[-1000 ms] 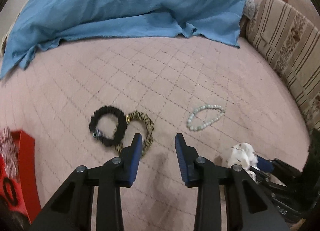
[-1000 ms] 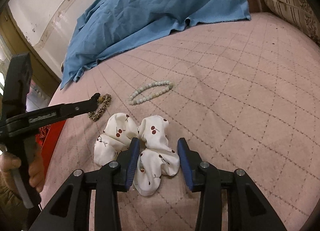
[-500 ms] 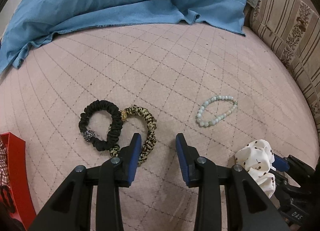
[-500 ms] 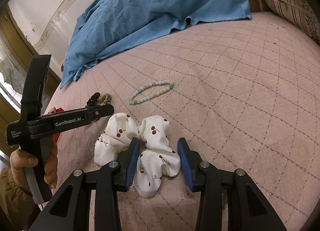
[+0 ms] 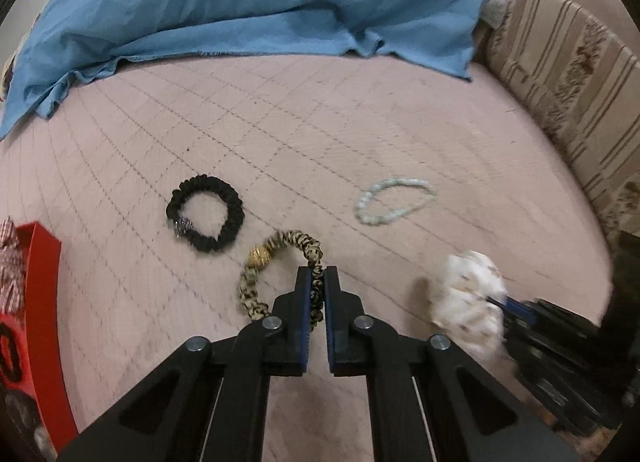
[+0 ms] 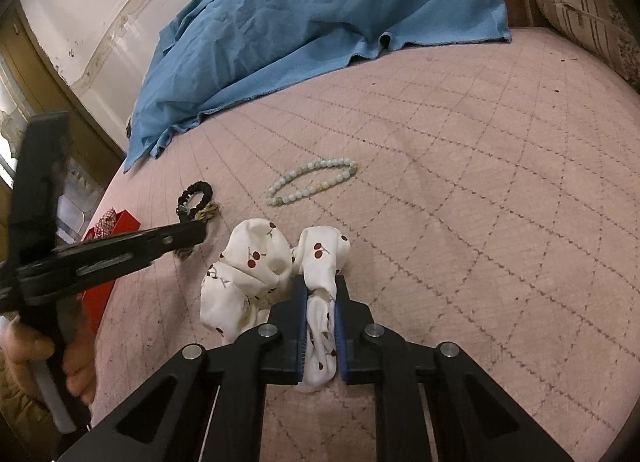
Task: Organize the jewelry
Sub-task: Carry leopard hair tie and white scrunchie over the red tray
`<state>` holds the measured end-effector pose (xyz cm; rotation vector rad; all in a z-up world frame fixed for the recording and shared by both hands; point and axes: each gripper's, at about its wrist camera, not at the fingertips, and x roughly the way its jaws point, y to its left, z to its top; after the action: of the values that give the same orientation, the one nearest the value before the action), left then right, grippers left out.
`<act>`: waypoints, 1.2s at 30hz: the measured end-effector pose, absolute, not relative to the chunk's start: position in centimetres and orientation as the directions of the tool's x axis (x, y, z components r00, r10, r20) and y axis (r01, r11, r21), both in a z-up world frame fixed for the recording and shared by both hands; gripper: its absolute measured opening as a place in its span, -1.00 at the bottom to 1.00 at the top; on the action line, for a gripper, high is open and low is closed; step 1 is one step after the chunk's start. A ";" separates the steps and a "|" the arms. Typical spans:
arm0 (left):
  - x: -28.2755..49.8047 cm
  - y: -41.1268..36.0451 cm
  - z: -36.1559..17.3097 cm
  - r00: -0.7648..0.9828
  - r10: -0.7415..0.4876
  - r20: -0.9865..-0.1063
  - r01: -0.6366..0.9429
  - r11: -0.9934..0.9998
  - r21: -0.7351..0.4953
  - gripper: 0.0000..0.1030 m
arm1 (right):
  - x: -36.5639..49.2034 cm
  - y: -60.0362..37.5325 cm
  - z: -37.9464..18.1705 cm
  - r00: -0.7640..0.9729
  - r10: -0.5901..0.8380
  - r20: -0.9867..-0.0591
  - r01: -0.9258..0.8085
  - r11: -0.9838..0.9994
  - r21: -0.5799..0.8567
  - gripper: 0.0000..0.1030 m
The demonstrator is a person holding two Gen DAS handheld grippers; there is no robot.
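Note:
My left gripper (image 5: pixel 317 276) is shut on the leopard-print scrunchie (image 5: pixel 276 248), which has a gold bead and hangs a little off the pink quilt. A black scrunchie (image 5: pixel 205 213) lies to its left, apart from it. A pale green bead bracelet (image 5: pixel 394 199) lies to the right, also in the right wrist view (image 6: pixel 312 181). My right gripper (image 6: pixel 321 286) is shut on the white cherry-print scrunchie (image 6: pixel 272 258), seen blurred in the left wrist view (image 5: pixel 468 298). The left gripper also shows in the right wrist view (image 6: pixel 192 234).
A red box (image 5: pixel 36 282) with a black scrunchie inside sits at the left edge of the bed. A blue sheet (image 5: pixel 248 1) covers the far side. Striped cushions (image 5: pixel 568 73) line the right. The pink quilt (image 6: pixel 480 181) stretches between.
Both grippers have closed, the left on the leopard scrunchie, the right on the cherry scrunchie. The leopard scrunchie has been pulled away from the black one.

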<state>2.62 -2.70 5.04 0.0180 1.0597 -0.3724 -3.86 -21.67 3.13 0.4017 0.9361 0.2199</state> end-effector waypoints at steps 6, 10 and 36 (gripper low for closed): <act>-0.7 -0.6 9.0 0.452 -0.376 -0.809 0.294 0.919 -0.263 -0.89 | -4.6 -21.5 4.0 0.606 0.342 -0.718 -0.016 0.908 0.418 -0.78; -3.6 1.3 11.8 0.507 -0.363 -0.782 0.276 0.928 -0.251 -0.89 | -5.7 -20.8 4.8 0.624 0.326 -0.710 -0.040 0.921 0.387 -0.79; -15.5 23.0 16.3 0.725 -0.180 -0.665 -0.051 0.949 -0.313 -0.89 | -10.6 -10.2 15.1 0.604 0.435 -0.668 -0.242 0.898 0.366 -0.79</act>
<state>-15.47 23.01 16.32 -0.3222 0.7597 -0.0724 -10.64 -10.16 15.13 0.2497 0.8353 0.3963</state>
